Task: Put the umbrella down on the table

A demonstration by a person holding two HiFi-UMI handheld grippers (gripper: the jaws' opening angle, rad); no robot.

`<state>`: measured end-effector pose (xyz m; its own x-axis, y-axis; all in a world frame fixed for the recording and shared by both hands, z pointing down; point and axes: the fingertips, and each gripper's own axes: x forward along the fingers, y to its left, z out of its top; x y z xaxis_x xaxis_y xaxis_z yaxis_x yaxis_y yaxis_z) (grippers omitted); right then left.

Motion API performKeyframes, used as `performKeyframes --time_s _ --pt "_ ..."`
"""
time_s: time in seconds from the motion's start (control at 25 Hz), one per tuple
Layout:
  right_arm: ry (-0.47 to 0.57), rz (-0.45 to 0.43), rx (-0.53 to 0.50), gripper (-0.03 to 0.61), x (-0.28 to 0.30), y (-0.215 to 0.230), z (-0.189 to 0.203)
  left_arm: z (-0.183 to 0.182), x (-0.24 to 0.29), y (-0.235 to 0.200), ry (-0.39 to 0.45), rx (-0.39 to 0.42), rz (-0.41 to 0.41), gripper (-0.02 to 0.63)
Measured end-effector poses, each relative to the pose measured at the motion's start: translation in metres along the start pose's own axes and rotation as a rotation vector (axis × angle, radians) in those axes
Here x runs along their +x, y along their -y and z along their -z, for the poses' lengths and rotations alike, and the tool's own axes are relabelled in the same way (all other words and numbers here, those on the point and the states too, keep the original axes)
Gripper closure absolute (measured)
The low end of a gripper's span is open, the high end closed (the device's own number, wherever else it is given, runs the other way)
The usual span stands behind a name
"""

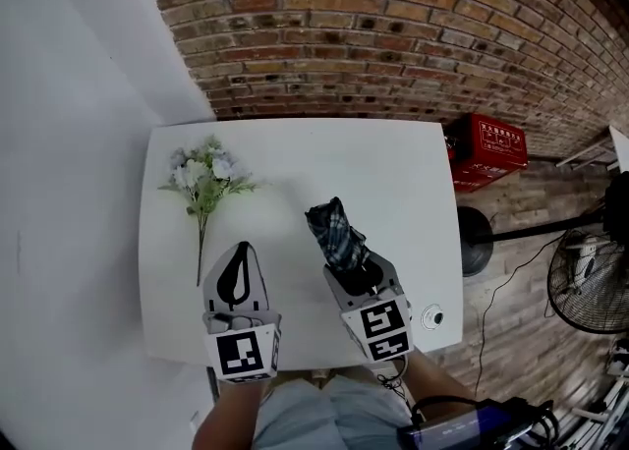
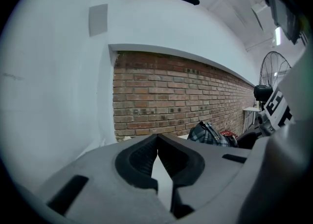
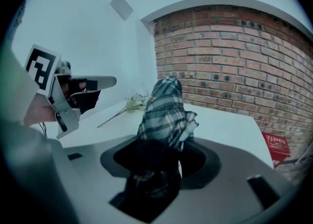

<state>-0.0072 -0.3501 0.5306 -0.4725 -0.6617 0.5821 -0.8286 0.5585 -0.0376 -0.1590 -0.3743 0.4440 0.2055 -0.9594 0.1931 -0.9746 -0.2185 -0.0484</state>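
The right hand-held gripper (image 1: pixel 352 271) clamps the near end of the folded plaid umbrella (image 1: pixel 332 227), which tilts over the white worktop (image 1: pixel 393 173). The left hand-held gripper (image 1: pixel 241 250) is closed and empty. The umbrella seems not yet laid down; lowering and release remain.

The table (image 1: pixel 393 173) stands with a brick wall (image 1: pixel 393 26) behind it and a plain wall (image 1: pixel 69 143) on its left. The flowers (image 1: pixel 204 178) lie on the table's left half, heads toward the far edge. To their right, near the middle, is the umbrella (image 1: pixel 334 232), its near end between the jaws of the right gripper (image 1: pixel 356 276). The left gripper (image 1: pixel 243 245) is left of that one, just beside the stem's near end. A small round thing (image 1: pixel 432 317) sits on the near right corner. On the floor right of the table, a crate (image 1: pixel 486 150) lies by the brick wall, with a fan (image 1: pixel 590 281) nearer and further right
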Motion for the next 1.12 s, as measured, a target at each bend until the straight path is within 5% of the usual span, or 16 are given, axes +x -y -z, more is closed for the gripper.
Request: performKeyframes --time_s 1.12 --pt "-0.105 0.019 0.027 0.351 0.036 -0.001 0.05 0.035 0.016 -0.009 -0.08 -0.011 0.018 0.606"
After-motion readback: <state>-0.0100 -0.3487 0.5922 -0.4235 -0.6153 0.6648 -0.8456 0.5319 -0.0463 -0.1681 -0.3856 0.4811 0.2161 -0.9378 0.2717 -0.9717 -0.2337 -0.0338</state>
